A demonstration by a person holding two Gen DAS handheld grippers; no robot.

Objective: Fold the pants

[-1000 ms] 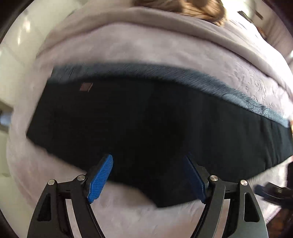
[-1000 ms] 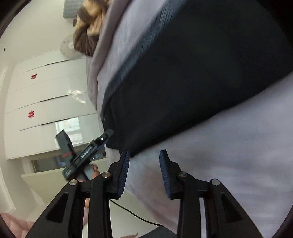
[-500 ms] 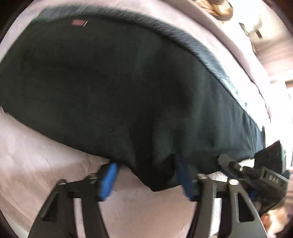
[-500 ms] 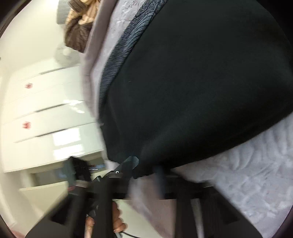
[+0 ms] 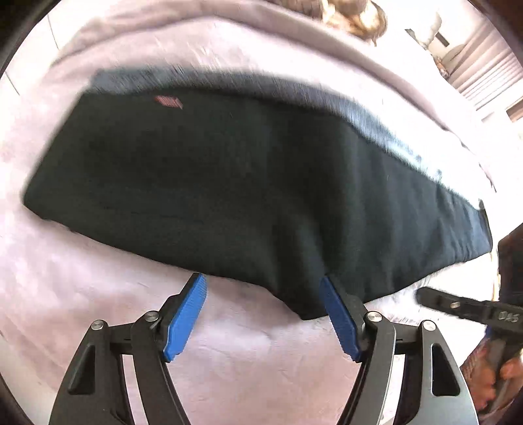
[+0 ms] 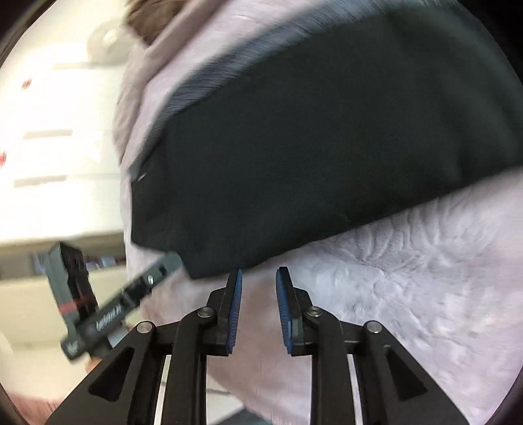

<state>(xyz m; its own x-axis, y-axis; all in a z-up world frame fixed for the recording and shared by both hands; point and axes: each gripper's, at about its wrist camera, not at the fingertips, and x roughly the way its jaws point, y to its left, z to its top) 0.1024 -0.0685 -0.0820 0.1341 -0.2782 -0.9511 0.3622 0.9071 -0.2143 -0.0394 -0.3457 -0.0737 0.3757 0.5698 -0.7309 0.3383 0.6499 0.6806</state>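
Note:
Dark pants, folded lengthwise, lie flat across the pale lilac bed cover, with a small red label near their far left end. My left gripper hovers at their near edge. Its jaws are opening, and a corner of the cloth pokes between the blue pads without being pressed. In the right wrist view the pants fill the upper part. My right gripper sits just below their near edge, its jaws opening from a narrow gap with nothing between them. Each gripper appears in the other's view: the right gripper, the left gripper.
A grey-blue ribbed strip runs along the pants' far edge. A brown cloth is bunched at the bed's far side. White wardrobe doors stand beyond the bed's edge, and window blinds show at the far right.
Half a second ago both grippers were narrowed down on the pants' near edge. Both have now let go, widened and drawn back, and the pants lie flat.

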